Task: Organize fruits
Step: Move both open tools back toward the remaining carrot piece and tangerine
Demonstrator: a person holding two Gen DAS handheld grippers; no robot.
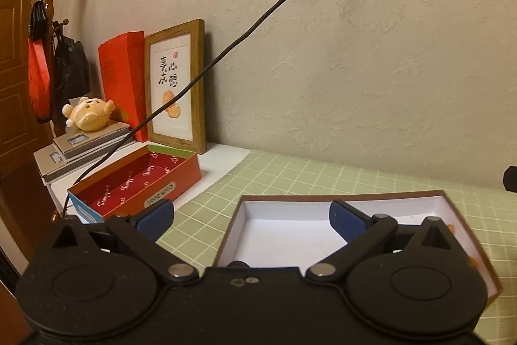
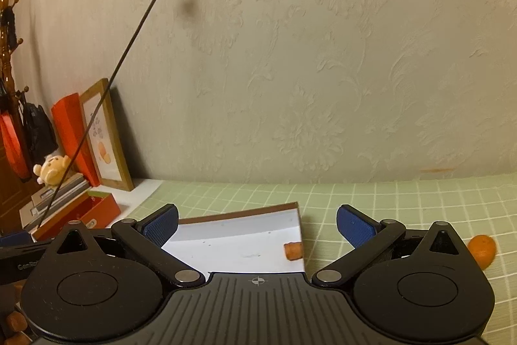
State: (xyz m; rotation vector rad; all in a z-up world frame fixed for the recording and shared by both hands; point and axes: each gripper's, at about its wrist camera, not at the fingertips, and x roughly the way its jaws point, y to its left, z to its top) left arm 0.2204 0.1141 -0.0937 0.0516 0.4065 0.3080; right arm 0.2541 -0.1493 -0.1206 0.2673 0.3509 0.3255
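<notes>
Both claws wide open, nothing between the pads. Left claw (image 1: 250,220) hangs over the shallow brown-edged cardboard box w/ white inside (image 1: 284,235); right claw (image 2: 257,227) is over the box's right end. Box sits on the worktop's green grid cloth (image 2: 387,199).

Fruit: small orange chunk (image 2: 293,251) lies inside the box against its right wall. Round orange fruit (image 2: 482,250) is out on the cloth, right of the box, just past your right claw's outer finger. More orange bits low-left in right wrist view, too cropped to ID.

Next step, prob: grab the round one w/ right claw. Swing right so it sits centred btwn the pads, come down low, close slow – round skin may roll or squirt out. Keep left claw off the box rim so it doesn't shift. Red open carton (image 1: 142,180) by the wall is well apart; ignore.
</notes>
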